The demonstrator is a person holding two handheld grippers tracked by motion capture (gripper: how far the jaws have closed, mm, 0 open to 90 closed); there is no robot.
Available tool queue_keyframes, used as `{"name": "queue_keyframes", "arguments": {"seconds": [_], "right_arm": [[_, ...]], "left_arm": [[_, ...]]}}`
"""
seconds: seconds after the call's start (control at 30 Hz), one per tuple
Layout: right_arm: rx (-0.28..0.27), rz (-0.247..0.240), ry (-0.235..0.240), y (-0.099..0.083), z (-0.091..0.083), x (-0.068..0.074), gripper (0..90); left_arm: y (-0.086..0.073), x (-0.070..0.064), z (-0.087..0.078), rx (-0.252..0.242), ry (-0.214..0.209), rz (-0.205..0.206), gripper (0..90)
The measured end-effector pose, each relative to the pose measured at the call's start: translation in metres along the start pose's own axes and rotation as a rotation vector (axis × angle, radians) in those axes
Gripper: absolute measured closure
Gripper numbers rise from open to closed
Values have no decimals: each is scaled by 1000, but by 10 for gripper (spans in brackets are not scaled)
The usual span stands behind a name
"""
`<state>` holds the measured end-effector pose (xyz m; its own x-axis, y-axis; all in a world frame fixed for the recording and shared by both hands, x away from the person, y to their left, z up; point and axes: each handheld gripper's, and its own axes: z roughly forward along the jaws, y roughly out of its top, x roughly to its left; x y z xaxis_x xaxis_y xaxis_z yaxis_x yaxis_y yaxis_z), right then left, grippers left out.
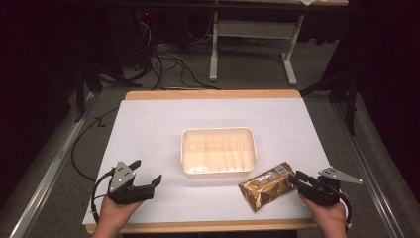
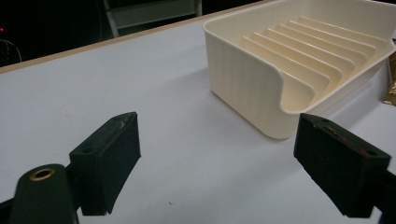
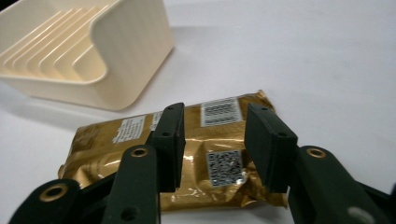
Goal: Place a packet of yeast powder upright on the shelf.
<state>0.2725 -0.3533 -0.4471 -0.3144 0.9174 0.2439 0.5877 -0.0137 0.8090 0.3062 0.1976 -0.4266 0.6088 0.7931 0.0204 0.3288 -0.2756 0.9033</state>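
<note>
A cream ribbed tray (image 1: 218, 131) stands in the middle of the white table top, with nothing in it. A gold foil packet (image 1: 265, 187) lies flat just off the tray's front right corner. My right gripper (image 1: 295, 179) is at the packet's right end. In the right gripper view its jaws (image 3: 215, 122) stand partly apart over the packet (image 3: 102, 140) and its QR label, with the tray (image 3: 130, 51) beyond. My left gripper (image 1: 147, 170) rests at the front left, open wide and holding nothing. In the left gripper view (image 2: 219, 135) it faces the tray's near corner (image 2: 243, 84).
The white sheet (image 1: 148, 119) covers a wooden table whose bare edge (image 1: 213, 94) shows at the back and front. Cables (image 1: 168, 64) and a white frame stand (image 1: 252, 29) are on the floor beyond. Metal rails (image 1: 44, 168) run along both sides.
</note>
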Motion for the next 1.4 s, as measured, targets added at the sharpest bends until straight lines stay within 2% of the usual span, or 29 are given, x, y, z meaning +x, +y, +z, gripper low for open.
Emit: {"name": "queue_keyframes", "arguments": {"seconds": [0.07, 0.1, 0.27, 0.3, 0.5, 0.8, 0.83, 0.87, 0.9, 1.1, 1.17, 1.23, 1.4], "right_arm": [[-6, 8, -5, 0, -1, -2, 557], [-14, 28, -18, -1, -2, -6, 534], [-7, 67, -29, -3, -1, -12, 485], [4, 98, -25, -4, 0, -15, 473], [22, 159, -27, -10, 2, -24, 444], [58, 260, 13, -17, 7, -35, 340], [58, 260, 13, -17, 7, -35, 340], [61, 290, 27, -17, 9, -35, 313], [58, 292, 35, -17, 10, -36, 305], [77, 343, 82, -21, 13, -36, 319], [72, 343, 84, -22, 13, -37, 336], [64, 365, 96, -24, 13, -38, 363], [60, 400, 144, -26, 14, -40, 411]], "left_arm": [[0, 0, 0, 0, -1, 2, 150], [0, 0, 1, 2, -2, 1, 150], [0, 1, 2, 6, -3, 4, 150], [0, 1, 2, 7, -3, 3, 150], [0, 0, 1, 7, -5, 4, 152], [1, 0, 1, 1, -10, 10, 152], [1, 0, 1, 1, -10, 10, 153], [0, 1, 0, 1, -11, 6, 153], [0, 2, 0, 0, -12, 3, 153], [0, 0, 1, 1, -18, 7, 154], [1, 0, 0, 1, -20, 15, 154], [1, 0, 0, 0, -23, 15, 154], [0, 0, 3, 6, -27, 2, 154]]}}
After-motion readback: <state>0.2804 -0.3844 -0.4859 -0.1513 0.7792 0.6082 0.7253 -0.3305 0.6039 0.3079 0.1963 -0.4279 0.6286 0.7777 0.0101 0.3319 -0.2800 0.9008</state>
